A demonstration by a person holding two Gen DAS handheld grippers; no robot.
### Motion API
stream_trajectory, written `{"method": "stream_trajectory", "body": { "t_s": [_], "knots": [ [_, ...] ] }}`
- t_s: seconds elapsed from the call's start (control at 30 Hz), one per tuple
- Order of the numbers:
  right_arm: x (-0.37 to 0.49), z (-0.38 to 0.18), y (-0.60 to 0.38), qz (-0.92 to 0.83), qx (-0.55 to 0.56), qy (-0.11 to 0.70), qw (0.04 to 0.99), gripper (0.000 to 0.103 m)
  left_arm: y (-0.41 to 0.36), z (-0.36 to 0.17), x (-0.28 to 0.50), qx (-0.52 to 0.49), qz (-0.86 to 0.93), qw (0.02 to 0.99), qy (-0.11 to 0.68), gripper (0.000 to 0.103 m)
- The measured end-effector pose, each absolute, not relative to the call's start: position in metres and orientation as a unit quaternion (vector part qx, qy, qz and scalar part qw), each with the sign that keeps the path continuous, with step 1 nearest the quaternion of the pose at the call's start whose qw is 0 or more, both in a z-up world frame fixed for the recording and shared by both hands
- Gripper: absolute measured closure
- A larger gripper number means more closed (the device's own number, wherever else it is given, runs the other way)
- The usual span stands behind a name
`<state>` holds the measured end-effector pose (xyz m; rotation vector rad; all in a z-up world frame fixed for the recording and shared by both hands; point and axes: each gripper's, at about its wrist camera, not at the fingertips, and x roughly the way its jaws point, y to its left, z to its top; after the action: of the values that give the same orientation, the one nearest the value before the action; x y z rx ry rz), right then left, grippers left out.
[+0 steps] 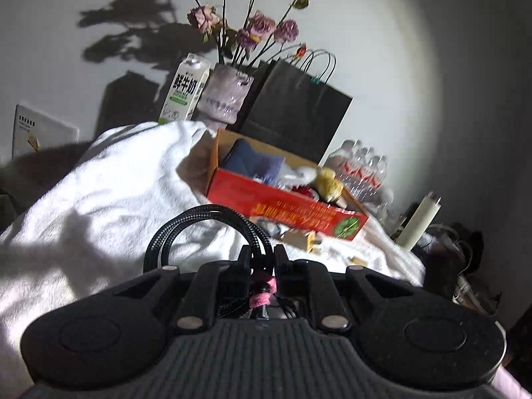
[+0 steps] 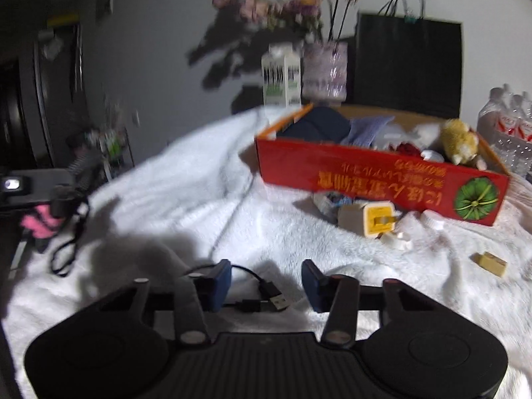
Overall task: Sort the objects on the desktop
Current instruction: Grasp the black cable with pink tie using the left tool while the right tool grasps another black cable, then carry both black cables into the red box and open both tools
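Left wrist view: left gripper (image 1: 262, 259) clamped on black braided cable (image 1: 186, 229), frame centre. Right wrist view only: right gripper (image 2: 266, 279) jaws apart, straddling USB cable (image 2: 266, 301), lower centre; red box (image 2: 375, 179) upper right.

A lived-in home room: a white blanket (image 2: 186, 179) fills the frame, with a milk carton (image 1: 185, 89), dried roses (image 1: 252, 30) and paper bag (image 1: 292, 113) at top centre.
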<state>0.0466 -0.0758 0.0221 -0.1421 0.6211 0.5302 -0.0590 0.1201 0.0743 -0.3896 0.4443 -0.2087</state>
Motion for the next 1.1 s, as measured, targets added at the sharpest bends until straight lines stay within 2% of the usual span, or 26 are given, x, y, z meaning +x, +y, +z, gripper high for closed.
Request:
{"method": "stream_trajectory", "body": {
  "t_s": [0.03,0.17,0.2,0.23,0.33,0.8,1.1],
  "knots": [
    [0.052,0.017,-0.071,0.254,-0.078,0.318,0.910,0.068,0.119,0.072,-0.057,-0.188,-0.101,0.951,0.222,0.089],
    [0.055,0.014,-0.064,0.249,-0.092,0.328,0.907,0.070,0.114,0.061,-0.050,-0.175,-0.092,0.951,0.237,0.089],
    [0.053,0.014,-0.064,0.247,-0.095,0.326,0.907,0.083,0.113,0.059,-0.048,-0.174,-0.091,0.951,0.239,0.089],
    [0.049,0.015,-0.063,0.241,-0.104,0.325,0.908,0.090,0.112,0.058,-0.047,-0.173,-0.090,0.950,0.242,0.089],
    [0.029,0.021,-0.066,0.218,-0.126,0.300,0.920,0.092,0.106,0.058,-0.050,-0.166,-0.092,0.952,0.242,0.089],
    [-0.056,0.092,-0.164,0.157,0.002,0.188,0.969,0.092,0.052,0.075,-0.065,-0.121,-0.138,0.956,0.228,0.089],
    [-0.047,0.119,-0.193,0.151,0.007,0.159,0.976,0.092,0.038,0.110,-0.043,-0.088,-0.174,0.958,0.209,0.089]
  ]
}}
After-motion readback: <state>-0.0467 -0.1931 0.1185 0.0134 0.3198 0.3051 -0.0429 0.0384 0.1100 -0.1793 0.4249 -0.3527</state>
